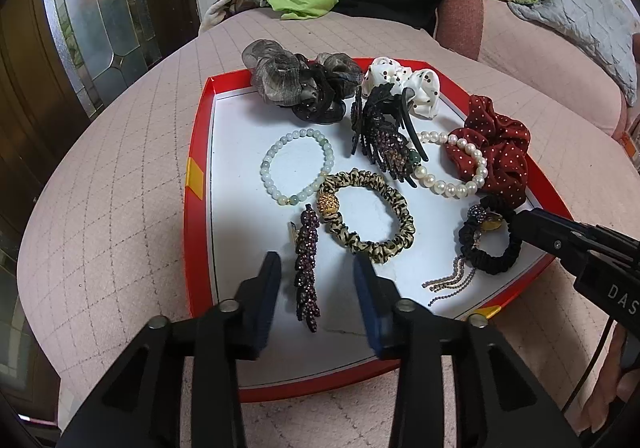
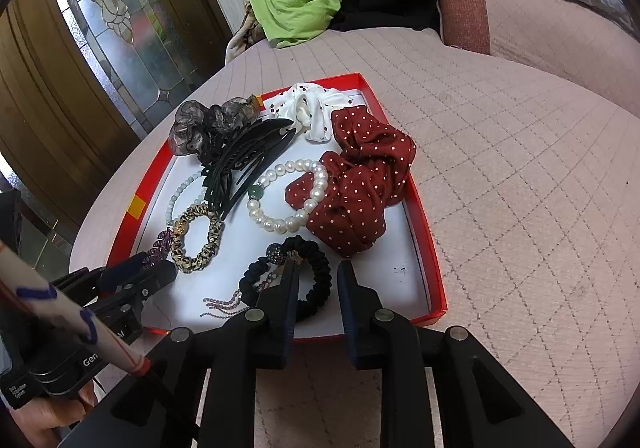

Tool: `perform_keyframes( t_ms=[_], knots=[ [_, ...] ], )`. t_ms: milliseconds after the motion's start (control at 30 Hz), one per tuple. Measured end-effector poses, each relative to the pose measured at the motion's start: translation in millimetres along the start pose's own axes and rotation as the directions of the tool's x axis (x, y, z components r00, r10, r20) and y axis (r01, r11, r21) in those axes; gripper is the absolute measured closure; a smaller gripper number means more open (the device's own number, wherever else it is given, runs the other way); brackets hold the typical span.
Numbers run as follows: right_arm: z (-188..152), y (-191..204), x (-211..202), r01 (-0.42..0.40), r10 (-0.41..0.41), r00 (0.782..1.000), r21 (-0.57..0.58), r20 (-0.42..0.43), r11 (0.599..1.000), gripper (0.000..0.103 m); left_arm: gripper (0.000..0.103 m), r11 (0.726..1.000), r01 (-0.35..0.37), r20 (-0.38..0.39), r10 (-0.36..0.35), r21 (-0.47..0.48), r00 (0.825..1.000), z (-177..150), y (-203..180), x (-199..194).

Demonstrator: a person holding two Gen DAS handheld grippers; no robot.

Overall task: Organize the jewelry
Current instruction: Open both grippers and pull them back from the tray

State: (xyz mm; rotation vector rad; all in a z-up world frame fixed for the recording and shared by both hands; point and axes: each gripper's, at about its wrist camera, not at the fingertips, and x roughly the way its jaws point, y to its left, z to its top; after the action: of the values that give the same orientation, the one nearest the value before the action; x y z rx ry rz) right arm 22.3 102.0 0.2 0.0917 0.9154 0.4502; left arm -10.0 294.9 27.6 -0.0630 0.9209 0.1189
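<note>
My left gripper (image 1: 316, 268) hangs wide open astride the purple rhinestone clip (image 1: 307, 268), my right gripper (image 2: 318, 280) parted over the black scrunchie (image 2: 294, 280), both lying in the red tray (image 1: 196, 207).

The left gripper (image 1: 316, 272) filled the bottom centre of its own view, jaws spread apart, blue pads (image 1: 269, 288) facing each other. In the right wrist view it entered from the lower left, a hand (image 2: 44, 414) gripping its handle at the bottom left corner. The right gripper (image 2: 318, 280) sat at the bottom centre of its own view, jaws parted. In the left view it reached in from the right edge.
</note>
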Motion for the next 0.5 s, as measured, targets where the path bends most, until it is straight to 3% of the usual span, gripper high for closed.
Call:
perform_keyframes(
  t_ms=[500],
  knots=[
    [0.0, -5.3, -12.0, 0.018, -0.018, 1.0, -0.006, 0.012, 1.0, 0.059, 0.041, 0.999, -0.043, 0.008, 0.043, 0.021, 0.999, -0.6, -5.6, 1.1]
  ],
)
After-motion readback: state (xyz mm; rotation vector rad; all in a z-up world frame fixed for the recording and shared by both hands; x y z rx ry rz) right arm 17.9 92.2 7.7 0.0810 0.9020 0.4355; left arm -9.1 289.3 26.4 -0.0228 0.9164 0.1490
